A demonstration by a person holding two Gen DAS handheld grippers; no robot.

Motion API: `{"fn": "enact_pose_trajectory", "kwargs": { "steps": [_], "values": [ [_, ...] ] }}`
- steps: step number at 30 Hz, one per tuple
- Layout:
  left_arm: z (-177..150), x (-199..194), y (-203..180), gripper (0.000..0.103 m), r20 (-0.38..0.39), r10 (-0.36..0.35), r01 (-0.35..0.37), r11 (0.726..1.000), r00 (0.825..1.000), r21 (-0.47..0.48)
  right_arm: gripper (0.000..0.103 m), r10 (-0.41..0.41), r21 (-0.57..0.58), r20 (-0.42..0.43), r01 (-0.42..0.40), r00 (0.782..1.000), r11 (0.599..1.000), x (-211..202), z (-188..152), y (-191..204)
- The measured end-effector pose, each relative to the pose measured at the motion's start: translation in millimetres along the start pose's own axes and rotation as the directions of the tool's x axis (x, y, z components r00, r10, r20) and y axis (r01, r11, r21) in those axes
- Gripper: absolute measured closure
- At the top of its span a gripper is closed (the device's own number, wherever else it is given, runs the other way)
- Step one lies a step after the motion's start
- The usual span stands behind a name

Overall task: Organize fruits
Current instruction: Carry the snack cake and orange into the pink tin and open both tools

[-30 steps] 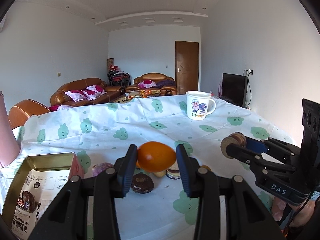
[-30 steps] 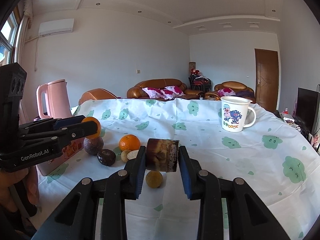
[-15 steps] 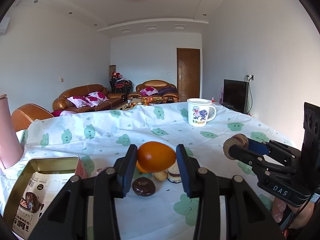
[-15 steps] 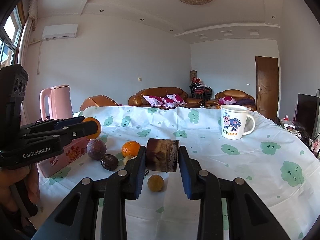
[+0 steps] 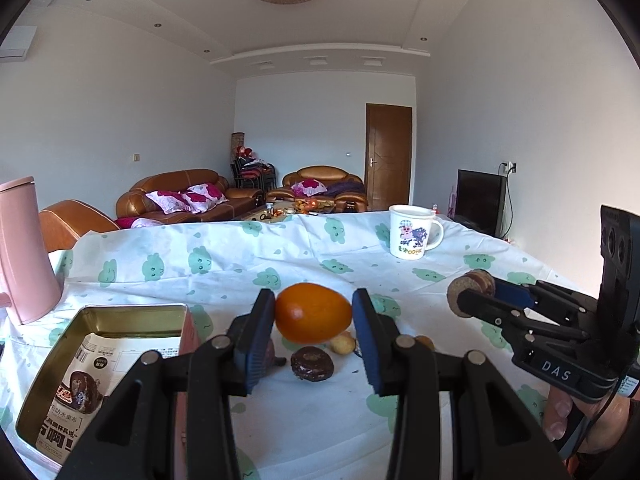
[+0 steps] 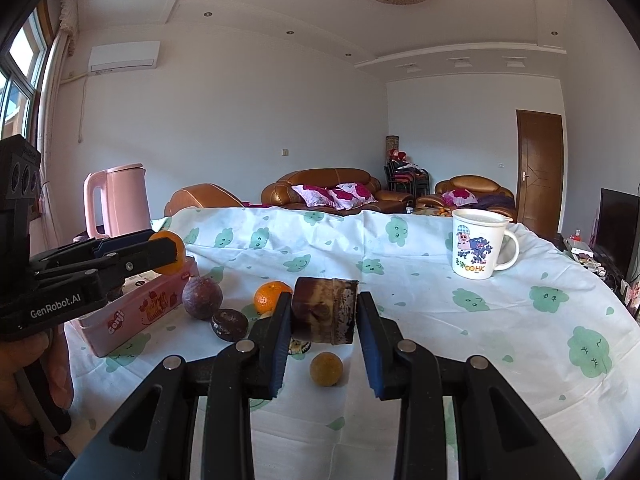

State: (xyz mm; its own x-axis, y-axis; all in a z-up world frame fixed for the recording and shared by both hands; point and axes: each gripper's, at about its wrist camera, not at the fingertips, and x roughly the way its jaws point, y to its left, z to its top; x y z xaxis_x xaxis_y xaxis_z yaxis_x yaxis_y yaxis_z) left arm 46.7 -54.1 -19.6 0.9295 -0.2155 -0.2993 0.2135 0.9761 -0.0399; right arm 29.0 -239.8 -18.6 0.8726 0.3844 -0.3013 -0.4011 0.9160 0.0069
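Each wrist camera sat low and close behind its own fingers, looking across the table toward the white mug point(image 5: 413, 232) and the sofas behind it. The left view looked from left of the mug, the right view from nearer it; both shared the mug and the dark round fruit point(image 5: 312, 363) in front of it.

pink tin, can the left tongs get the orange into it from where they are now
Probably yes. The left tongs are shut on the orange, the pink tin lies open-topped just beside them, and nothing stands between; only a paper insert lies inside.
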Motion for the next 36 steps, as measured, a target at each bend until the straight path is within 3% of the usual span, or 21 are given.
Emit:
{"fn": "enact_pose_trajectory", "kwargs": {
  "steps": [6, 14, 24, 36],
  "values": [
    [-1, -13, 38, 0.061, -0.014, 0.086, -0.086, 0.995, 0.996, -0.055, 0.069, 0.134, -0.013, -0.035, -0.134, 0.99, 0.991, 15, 19, 32],
    [-8, -34, 87, 0.061, -0.049, 0.178, -0.182, 0.977, 0.983, -0.11, 0.069, 0.263, -0.044, -0.112, -0.27, 0.958, 0.962, 43, 38, 86],
    [-26, -46, 136, 0.061, -0.118, 0.252, -0.269, 0.948, 0.961, -0.168, 0.069, 0.335, -0.142, -0.2, -0.366, 0.921, 0.92, 77, 45, 158],
    [-46, -52, 166, 0.061, -0.184, 0.248, -0.286, 0.932, 0.951, -0.221, 0.069, 0.368, -0.202, -0.304, -0.437, 0.879, 0.877, 109, 34, 216]
  ]
}}
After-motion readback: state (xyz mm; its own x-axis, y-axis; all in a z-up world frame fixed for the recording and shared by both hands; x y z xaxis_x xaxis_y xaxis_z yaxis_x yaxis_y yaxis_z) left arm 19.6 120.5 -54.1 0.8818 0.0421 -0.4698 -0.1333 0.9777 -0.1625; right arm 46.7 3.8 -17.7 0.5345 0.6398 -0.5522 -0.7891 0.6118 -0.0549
